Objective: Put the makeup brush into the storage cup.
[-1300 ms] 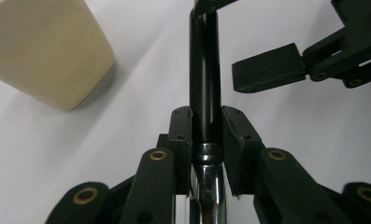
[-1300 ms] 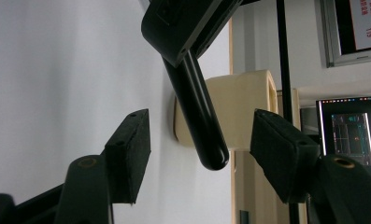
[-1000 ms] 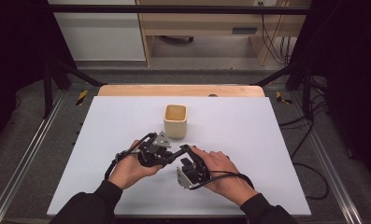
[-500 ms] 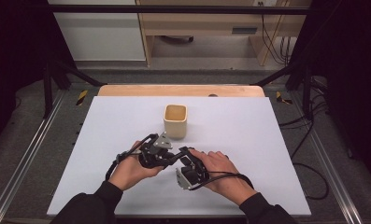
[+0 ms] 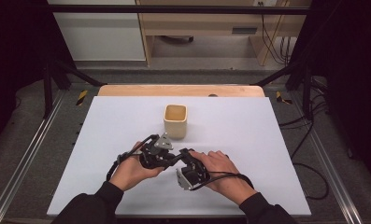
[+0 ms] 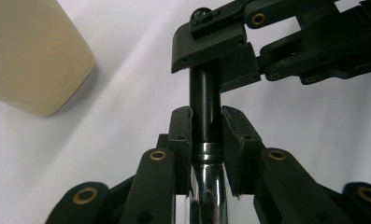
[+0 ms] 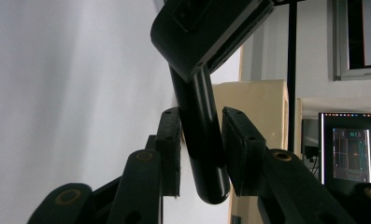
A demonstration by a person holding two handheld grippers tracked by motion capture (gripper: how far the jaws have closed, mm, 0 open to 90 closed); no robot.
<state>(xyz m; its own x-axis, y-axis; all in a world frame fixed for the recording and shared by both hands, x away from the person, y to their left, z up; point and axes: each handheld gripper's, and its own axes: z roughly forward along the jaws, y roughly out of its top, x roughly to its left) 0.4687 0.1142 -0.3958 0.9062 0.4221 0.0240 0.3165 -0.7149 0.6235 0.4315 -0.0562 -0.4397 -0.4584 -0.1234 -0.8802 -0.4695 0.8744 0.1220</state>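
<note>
A slim rod-shaped object (image 6: 205, 107) — black along one end, shiny chrome along the other — is held between the two grippers low over the white table (image 5: 267, 140), near its front edge and in front of a cream square cup (image 5: 175, 120). What the object is cannot be told from the pictures.

In the left gripper view, the left gripper (image 6: 206, 135) is clamped on it: the two jaws press against either side, right where the black section meets the chrome. The black end runs forward into the other gripper's jaws, seen further off.

In the right gripper view, the right gripper (image 7: 203, 154) has its jaws close on either side of the rounded black end, which sits tilted between them; one jaw appears to touch it, and a thin gap shows at the other — whether it truly grips cannot be told.

From the high view, the person's left hand (image 5: 131, 169) and right hand (image 5: 223, 170) meet at the table's near centre, the grippers pointing toward each other. The cup stands upright just beyond them.
</note>
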